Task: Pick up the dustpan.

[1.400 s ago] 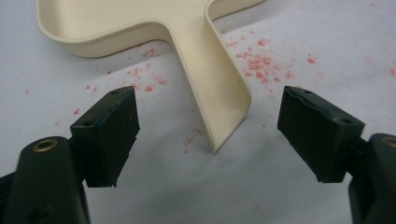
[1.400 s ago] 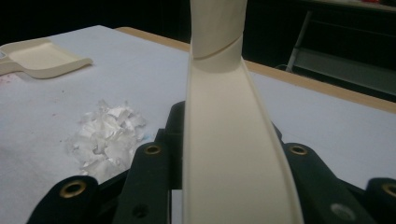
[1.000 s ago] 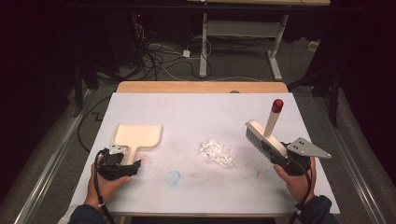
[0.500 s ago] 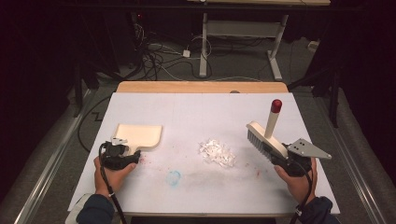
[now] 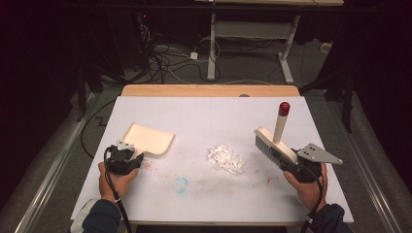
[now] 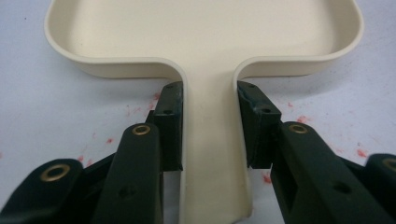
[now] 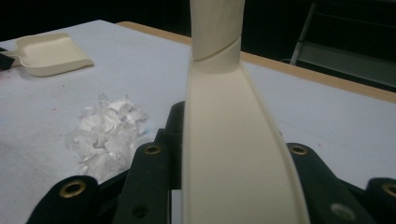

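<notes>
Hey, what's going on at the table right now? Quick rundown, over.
Left claw just closed on dustpan handle. Right claw clamped on brush. Paper scraps piled between them; path clear.

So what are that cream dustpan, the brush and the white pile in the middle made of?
The dustpan looks like moulded plastic: smooth cream surface, rounded rim, soft sheen. The brush seems the same cream plastic in the back and handle, with grey bristles, probably synthetic, and a red handle tip whose material I cannot tell. The pile looks like torn or crumpled white paper: thin matte scraps with ragged edges.
</notes>
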Demonstrator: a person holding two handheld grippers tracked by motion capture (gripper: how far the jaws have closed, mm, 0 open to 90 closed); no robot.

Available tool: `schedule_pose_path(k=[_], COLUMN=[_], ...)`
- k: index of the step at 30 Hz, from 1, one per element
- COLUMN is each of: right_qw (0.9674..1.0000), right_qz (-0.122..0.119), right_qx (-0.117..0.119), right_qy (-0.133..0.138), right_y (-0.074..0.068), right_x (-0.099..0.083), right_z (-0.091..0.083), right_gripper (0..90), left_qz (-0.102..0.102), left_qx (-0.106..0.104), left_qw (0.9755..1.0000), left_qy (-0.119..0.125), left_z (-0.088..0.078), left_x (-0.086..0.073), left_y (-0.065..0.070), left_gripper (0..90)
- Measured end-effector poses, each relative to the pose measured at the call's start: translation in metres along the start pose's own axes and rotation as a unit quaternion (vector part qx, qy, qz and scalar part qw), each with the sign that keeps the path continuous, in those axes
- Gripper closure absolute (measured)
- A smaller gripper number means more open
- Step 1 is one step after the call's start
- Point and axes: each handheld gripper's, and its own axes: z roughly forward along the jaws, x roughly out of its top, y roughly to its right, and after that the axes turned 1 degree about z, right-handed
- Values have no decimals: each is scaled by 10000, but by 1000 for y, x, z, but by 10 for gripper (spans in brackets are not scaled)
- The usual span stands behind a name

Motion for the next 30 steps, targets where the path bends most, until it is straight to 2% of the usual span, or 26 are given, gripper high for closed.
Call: schedule_pose_path(k=[6,8,10,11,12,14,15,16,17,18,19,20,21,22,25,27,29,30], right_qw=[9996,9992,9984,9981,9975,9964,9963,9957,9957,9940,9923,9914,9914,9906,9901,9901,9874,9859], right_qz=[199,231,241,249,295,248,222,205,205,215,230,178,178,88,120,171,205,150], right_qx=[174,261,308,324,351,352,303,359,359,434,540,571,571,536,530,613,770,831], right_qy=[-30,-216,-404,-460,-538,-732,-768,-831,-831,-981,-1089,-1164,-1164,-1259,-1291,-1252,-1365,-1444], right_y=[1,3,4,4,4,6,7,9,9,11,14,14,14,15,18,19,20,19], right_x=[-4,-8,-12,-13,-13,-13,-13,-13,-13,-13,-12,-10,-10,-8,-5,-5,-3,-2], right_z=[9,15,19,20,20,21,21,20,20,20,20,21,21,22,24,25,30,35], right_gripper=[680,679,679,679,679,676,675,673,673,670,668,666,666,619,616,610,576,572], left_qz=[161,237,362,362,547,817,958,958,1088,1237,1517,1641,1641,1821,2055,2247,2385,2420], left_qx=[-29,-143,-179,-179,-310,-342,-436,-436,-608,-724,-874,-909,-909,-949,-1121,-1202,-1330,-1355], left_qw=[9998,9996,9992,9992,9979,9959,9942,9942,9920,9893,9839,9816,9816,9777,9711,9655,9601,9589], left_qy=[-82,-61,-64,-64,-120,-165,-208,-208,-209,-278,-353,-362,-362,-435,-471,-530,-603,-607], left_z=[-6,-11,-15,-15,-18,-23,-26,-26,-30,-32,-36,-39,-39,-42,-48,-51,-53,-53], left_x=[2,3,3,3,4,5,5,5,4,4,4,4,4,5,7,7,7,8], left_y=[-1,-1,1,1,5,11,15,15,18,22,28,31,31,36,44,51,55,57], left_gripper=[635,635,635,635,635,635,635,635,635,635,634,635,634,635,634,635,635,635])
